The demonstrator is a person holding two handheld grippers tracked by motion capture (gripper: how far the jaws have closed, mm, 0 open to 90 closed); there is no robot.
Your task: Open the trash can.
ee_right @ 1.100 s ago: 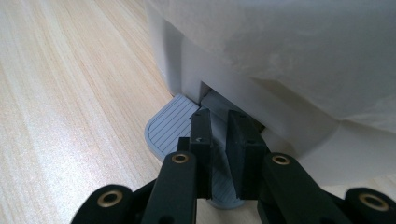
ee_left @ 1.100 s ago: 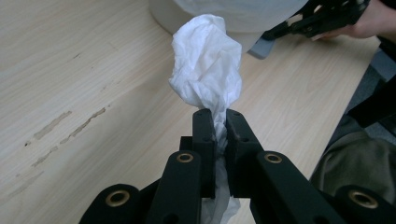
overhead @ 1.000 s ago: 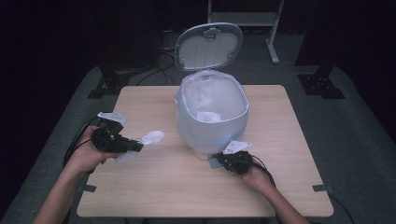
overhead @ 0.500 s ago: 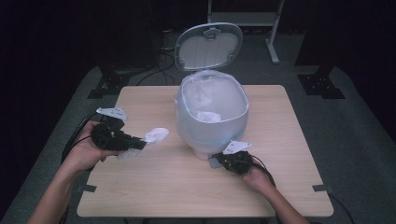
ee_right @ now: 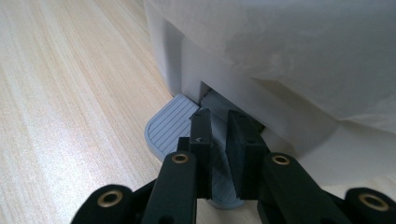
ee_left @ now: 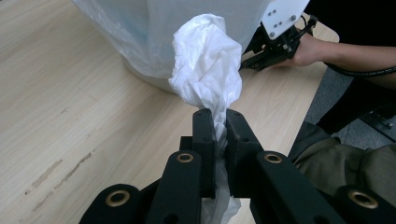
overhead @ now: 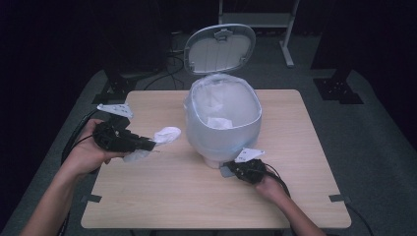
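A white pedal bin [overhead: 223, 118] with a clear plastic liner stands at the middle of the table, and its lid [overhead: 220, 48] is tipped up and back. To the bin's left, my left gripper [overhead: 150, 144] is raised above the table and shut on a crumpled white tissue [overhead: 166, 134]. In the left gripper view the tissue [ee_left: 208, 60] bulges out past the pinching jaws [ee_left: 220, 116], and a tail hangs below them. At the bin's near base, my right gripper [overhead: 231, 168] is shut and rests on the grey ribbed pedal [ee_right: 170, 123].
A crumpled white paper [overhead: 220, 123] lies inside the bin. The wooden table [overhead: 172, 196] has bare room in front and at both sides. Black stands and cables sit on the dark floor behind the table's far corners.
My left hand has risen with the tissue and drifted slightly towards the bin. The right gripper has stayed on the pedal and the lid has stayed up.
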